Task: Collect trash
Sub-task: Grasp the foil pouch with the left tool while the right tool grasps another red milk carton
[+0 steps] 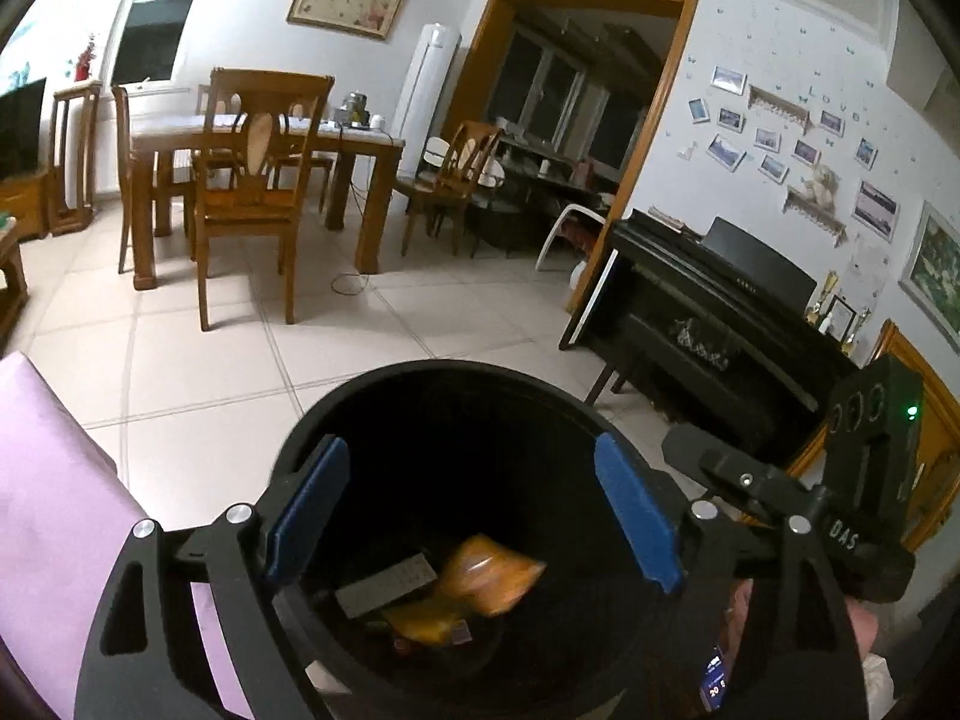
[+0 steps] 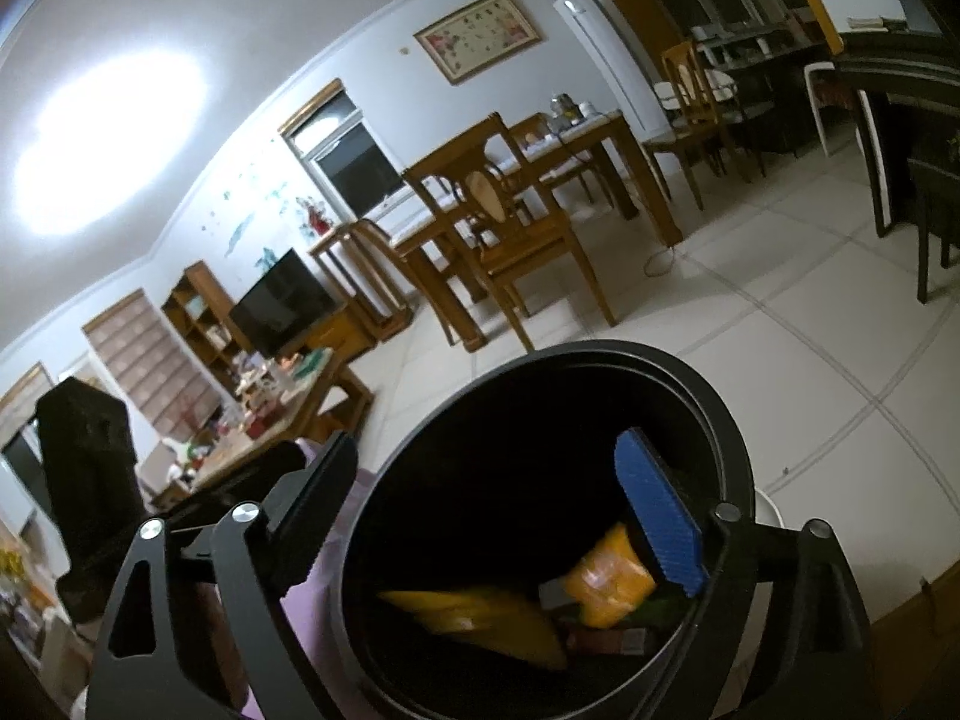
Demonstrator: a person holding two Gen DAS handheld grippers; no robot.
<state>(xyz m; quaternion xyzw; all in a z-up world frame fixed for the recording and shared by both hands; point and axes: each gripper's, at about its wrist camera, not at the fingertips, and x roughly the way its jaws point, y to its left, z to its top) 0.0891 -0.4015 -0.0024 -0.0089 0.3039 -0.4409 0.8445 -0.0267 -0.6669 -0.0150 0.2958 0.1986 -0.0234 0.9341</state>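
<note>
Both grippers hang wide open with nothing in them over the round black plastic trash bin [image 1: 456, 420] at bottom centre. The left gripper [image 1: 474, 516] frames a crinkly orange snack bag [image 1: 489, 579] lying inside; the right gripper [image 2: 498, 516] straddles the rim. That bag's probably light, floppy and slippery, so I'd pinch an edge.

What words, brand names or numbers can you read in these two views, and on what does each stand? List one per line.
"DAS" – white letters on the black body of the right gripper, seen in the left wrist view.
"20" – on a small blue label at the lower edge of that view; its other print is too small to read.
Brand lettering on the black piano – too blurred to read.
Right wrist view: nothing readable.
</note>
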